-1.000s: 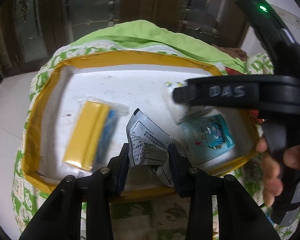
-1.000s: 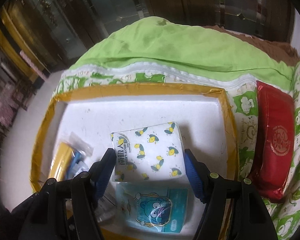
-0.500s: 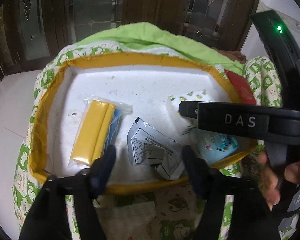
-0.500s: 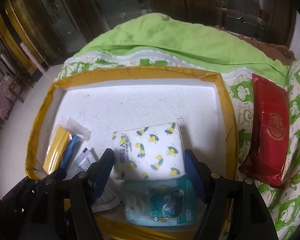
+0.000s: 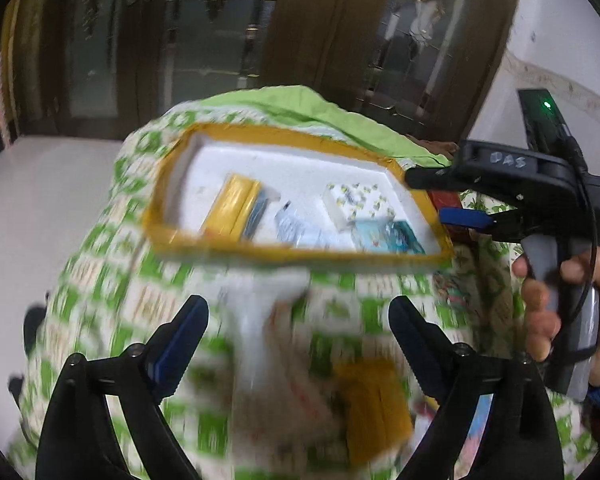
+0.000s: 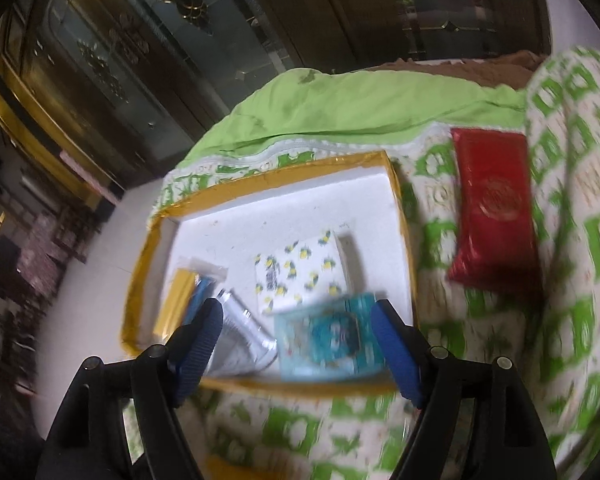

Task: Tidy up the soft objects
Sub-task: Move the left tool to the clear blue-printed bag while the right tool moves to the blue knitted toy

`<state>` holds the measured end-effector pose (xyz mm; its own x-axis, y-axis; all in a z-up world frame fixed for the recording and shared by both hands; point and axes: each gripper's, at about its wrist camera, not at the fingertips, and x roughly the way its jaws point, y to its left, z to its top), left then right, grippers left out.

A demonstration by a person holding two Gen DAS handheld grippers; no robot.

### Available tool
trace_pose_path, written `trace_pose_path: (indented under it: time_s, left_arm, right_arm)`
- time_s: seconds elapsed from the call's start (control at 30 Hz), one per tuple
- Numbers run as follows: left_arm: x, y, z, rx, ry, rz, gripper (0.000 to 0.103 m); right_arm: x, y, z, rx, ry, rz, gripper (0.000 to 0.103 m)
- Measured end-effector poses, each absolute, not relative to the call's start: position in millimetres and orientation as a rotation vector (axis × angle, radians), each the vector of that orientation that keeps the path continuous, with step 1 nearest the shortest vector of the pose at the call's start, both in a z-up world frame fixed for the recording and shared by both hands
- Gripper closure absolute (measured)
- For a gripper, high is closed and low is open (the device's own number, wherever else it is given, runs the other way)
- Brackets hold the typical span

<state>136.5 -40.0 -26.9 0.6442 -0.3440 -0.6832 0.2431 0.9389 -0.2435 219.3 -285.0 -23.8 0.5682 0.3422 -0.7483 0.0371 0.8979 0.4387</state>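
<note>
Both grippers have pulled back from the tray (image 6: 400,216) at mid-frame, left gripper (image 5: 298,334) and right gripper (image 6: 296,334) jaws just opened, empty, packs inside; red pack (image 6: 494,216), upper right, might get forgotten outside.

White foam tray (image 6: 284,200) with yellow-taped rim, resting on a white bedcover printed with green squares (image 6: 572,320). In the tray: a yellow and blue bar pack (image 6: 180,300), a silver foil sachet (image 6: 240,336), a white tissue pack dotted with yellow figures (image 6: 300,272), a teal cartoon-print pack (image 6: 332,336). On the bedcover: a red glossy pouch (image 6: 492,208); beyond, a plain lime-green sheet (image 6: 360,108).
</note>
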Motion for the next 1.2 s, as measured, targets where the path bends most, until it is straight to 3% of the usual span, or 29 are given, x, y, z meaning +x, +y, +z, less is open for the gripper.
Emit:
trace_pose_path:
  time_s: [0.27, 0.6, 1.2]
  left_arm:
    - [98.6, -14.8, -29.0, -0.231, 0.809, -0.305, 0.012]
    - [70.7, -30.9, -34.0, -0.187, 0.835, -0.351, 0.012]
    - [31.4, -58.7, -39.0, -0.113, 0.861, -0.437, 0.012]
  right_arm:
    - [161.3, -302.4, -12.8, 0.497, 0.942, 0.226, 0.022]
    - [71.1, -315.8, -29.5, 0.651, 1.078, 0.26, 0.022]
    - [26.0, -291.3, -39.4, 0.503, 1.156, 0.266, 0.022]
